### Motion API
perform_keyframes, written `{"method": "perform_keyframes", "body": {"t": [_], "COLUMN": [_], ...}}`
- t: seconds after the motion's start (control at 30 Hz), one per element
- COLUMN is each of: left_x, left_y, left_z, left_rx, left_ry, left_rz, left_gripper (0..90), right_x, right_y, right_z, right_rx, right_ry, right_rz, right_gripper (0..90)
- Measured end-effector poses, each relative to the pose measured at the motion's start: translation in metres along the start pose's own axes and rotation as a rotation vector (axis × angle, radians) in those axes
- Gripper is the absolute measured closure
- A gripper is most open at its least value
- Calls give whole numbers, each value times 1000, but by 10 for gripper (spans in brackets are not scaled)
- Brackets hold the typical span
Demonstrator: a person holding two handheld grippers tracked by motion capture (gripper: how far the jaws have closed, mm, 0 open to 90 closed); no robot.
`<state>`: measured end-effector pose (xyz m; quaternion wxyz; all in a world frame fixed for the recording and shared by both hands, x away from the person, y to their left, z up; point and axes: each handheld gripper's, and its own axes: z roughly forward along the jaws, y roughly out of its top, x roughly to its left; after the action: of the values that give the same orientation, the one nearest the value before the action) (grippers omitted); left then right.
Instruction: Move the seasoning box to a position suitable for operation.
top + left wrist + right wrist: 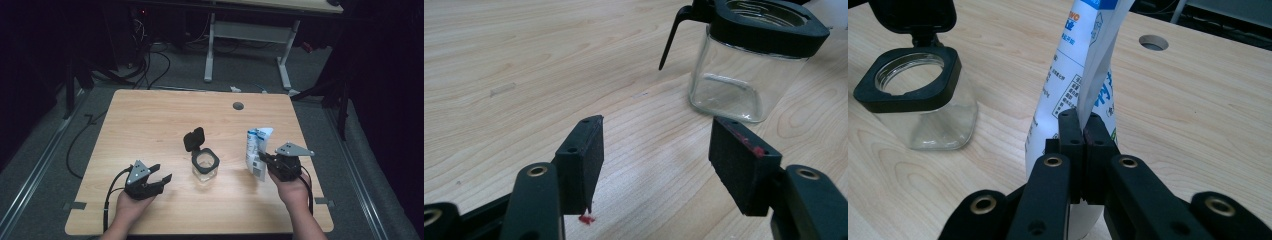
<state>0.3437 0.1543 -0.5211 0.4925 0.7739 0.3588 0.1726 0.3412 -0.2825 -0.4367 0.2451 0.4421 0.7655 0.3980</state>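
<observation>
A clear glass jar with a black square rim stands mid-table, its black hinged lid flipped up and open. The jar is ahead and to the right of my left gripper, which is open with nothing between its jaws; in the high view this gripper rests low at the left front. My right gripper is shut on the edge of a white and blue pouch that stands upright. That pouch is right of the jar, held by the right gripper.
The wooden table has a round cable hole near its far edge. Beyond it, a white desk frame and cables lie on the dark floor. Bare tabletop stretches to the left and far side of the jar.
</observation>
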Motion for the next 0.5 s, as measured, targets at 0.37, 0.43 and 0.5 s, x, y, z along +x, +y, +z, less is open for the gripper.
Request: {"method": "perform_keyframes", "body": {"t": [0.37, 0.43, 0.5], "left_x": [-3, -4, -6], "left_y": [2, 2, 4], "left_z": [6, 7, 8], "left_rx": [-2, 0, 0], "left_ry": [-10, -14, -15], "left_rz": [11, 12, 18], "left_gripper": [387, 387, 384], "right_x": [2, 3, 4], "right_y": [6, 7, 8], "right_z": [-11, -12, -12], "right_rx": [38, 46, 49], "right_ry": [21, 24, 29], "right_rz": [-40, -41, -47], "right_gripper": [897, 897, 897]}}
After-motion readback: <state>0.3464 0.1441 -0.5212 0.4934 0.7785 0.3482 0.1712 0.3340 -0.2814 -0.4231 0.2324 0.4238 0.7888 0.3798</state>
